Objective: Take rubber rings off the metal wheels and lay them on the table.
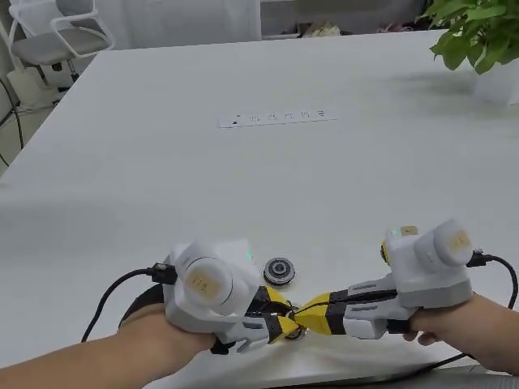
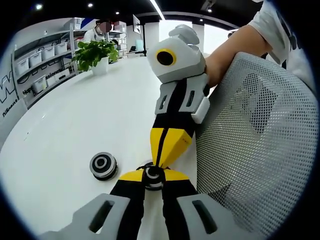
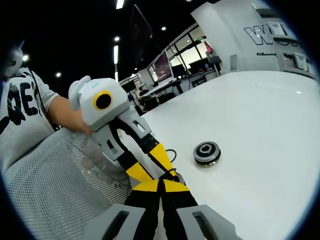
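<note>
**Both grippers meet on one wheel at the near edge of the table**

We look down on a broad white table [image 1: 243, 178], matt and bare over most of its top, with a flush row of sockets [image 1: 276, 118] set across its middle. A leafy potted plant [image 1: 477, 32] stands at the far right corner, and a white office chair [image 1: 57, 40] sits beyond the far left edge.

Close to the near edge the left gripper [image 1: 278, 318] and the right gripper [image 1: 315, 316] point at each other, yellow tips touching. In the left gripper view the left jaws are clamped on a metal wheel [image 2: 153, 175], one yellow tip on each side of it, with the wheel low against the tabletop. The right gripper's jaws are drawn tight together, and its tip comes down onto that wheel from above. What they nip, if anything, we cannot tell.

A second wheel [image 1: 279, 271] lies flat on the table just beyond the tips, apart from both grippers.

Behind the hands a grey mesh chair back [image 2: 260, 135] rises at the table's edge. Across the room we see shelves with storage bins [image 2: 37, 65] along one wall and strip lights [image 3: 116, 52] on a dark ceiling.
</note>
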